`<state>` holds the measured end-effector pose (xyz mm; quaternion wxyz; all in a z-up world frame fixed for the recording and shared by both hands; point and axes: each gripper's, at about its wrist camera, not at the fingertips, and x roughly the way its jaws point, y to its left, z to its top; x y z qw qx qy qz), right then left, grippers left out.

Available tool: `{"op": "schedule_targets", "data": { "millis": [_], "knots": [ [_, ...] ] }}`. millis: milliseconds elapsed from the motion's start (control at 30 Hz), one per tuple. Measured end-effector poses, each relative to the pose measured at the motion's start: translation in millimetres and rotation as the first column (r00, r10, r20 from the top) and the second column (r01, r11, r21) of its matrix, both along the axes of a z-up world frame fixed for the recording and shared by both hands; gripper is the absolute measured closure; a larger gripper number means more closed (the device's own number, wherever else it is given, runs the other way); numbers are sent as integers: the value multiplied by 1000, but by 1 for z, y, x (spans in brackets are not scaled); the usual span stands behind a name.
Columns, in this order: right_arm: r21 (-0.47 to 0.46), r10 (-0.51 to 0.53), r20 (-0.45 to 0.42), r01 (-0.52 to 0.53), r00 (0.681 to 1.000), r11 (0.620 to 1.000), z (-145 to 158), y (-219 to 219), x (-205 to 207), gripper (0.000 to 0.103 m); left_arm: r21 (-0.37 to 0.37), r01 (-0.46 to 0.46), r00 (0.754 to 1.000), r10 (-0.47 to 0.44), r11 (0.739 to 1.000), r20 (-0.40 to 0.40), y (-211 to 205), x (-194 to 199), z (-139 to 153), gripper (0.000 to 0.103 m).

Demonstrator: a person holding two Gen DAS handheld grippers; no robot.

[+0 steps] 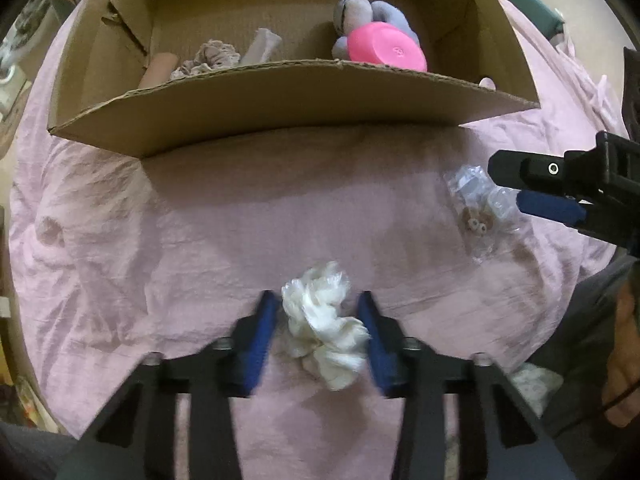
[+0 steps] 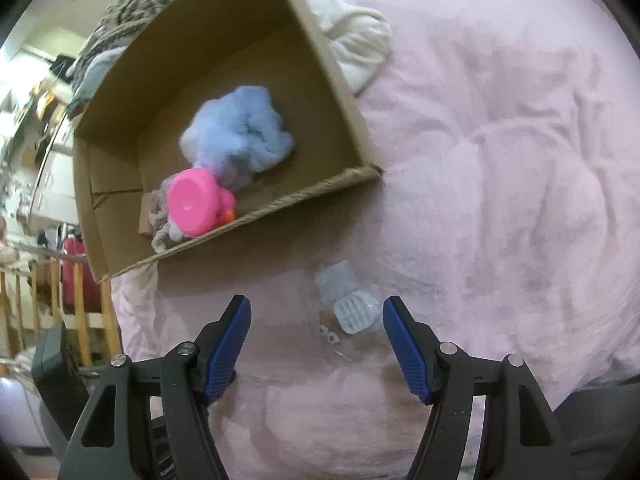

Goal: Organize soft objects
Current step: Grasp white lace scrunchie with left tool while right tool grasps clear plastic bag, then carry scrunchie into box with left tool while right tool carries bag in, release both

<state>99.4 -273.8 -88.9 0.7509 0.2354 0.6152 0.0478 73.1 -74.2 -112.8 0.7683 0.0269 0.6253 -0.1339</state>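
On a pink bedsheet [image 1: 200, 220], the left tool [image 1: 318, 320] brackets a white fluffy wad [image 1: 324, 324], pads seemingly touching its sides; lifting it into the box [image 1: 280, 96] likely follows. The right tool [image 2: 316, 336] hangs wide open, empty, over a clear packet [image 2: 348, 300]. The box's near wall must be cleared.

1. Left tongs [image 1: 320, 316]: pointed steeply down, the two blue pads either side of a white fluffy tuft [image 1: 326, 326]. Pads blurred; at or just beside the tuft's edges, contact not clear.
2. Right tongs [image 2: 317, 340]: pointed steeply down, blue pads set wide apart, nothing gripped between them.
3. In the left wrist view, the right tongs enter from the right edge, with a hand [image 1: 622, 364] at the lower right edge.
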Motion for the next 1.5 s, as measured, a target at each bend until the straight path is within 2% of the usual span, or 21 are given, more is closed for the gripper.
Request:
{"op": "schedule_targets", "data": {
  "millis": [33,167,467,700,733,767,800,833,900,967,1200,1300,1500],
  "knots": [
    [-3,-5,-13,5,1000,1000,-3,-1,0,30,0,-4,1000,4,1000,5,1,0,1,80],
    [-35,10,-52,-12,999,999,-13,1,4,30,1,-21,999,21,1000,35,9,2,11,85],
    [-206,119,-86,-134,989,969,-24,28,12,28,10,-124,987,122,992,106,39,9,38,85],
    [-307,204,-106,-228,973,924,-32,51,16,29,17,-145,981,141,989,130,46,13,44,85],
    [-318,216,-103,-238,971,918,-32,53,14,32,19,-147,981,144,989,133,46,13,44,85],
    [-327,223,-100,-243,970,913,-32,57,13,43,20,-150,980,146,988,136,47,13,45,85],
    [-339,229,-98,-249,968,907,-31,58,12,48,20,-154,979,149,988,138,48,13,45,85],
    [-344,230,-97,-250,968,905,-31,62,10,50,22,-157,978,153,987,141,47,14,45,85],
    [-336,226,-90,-243,970,910,-28,61,9,59,28,-164,976,158,986,148,50,15,46,85],
    [-333,224,-81,-238,971,913,-23,57,7,62,34,-173,974,166,984,156,45,17,42,85],
    [-258,260,-33,-260,965,931,0,57,-12,62,48,-212,964,201,976,175,58,18,45,85],
    [-209,315,2,-307,949,928,13,72,-27,62,59,-225,961,212,973,177,61,18,46,85],
    [-168,388,95,-369,917,914,35,92,-45,62,90,-245,953,222,965,207,62,17,51,85]
  ]
}}
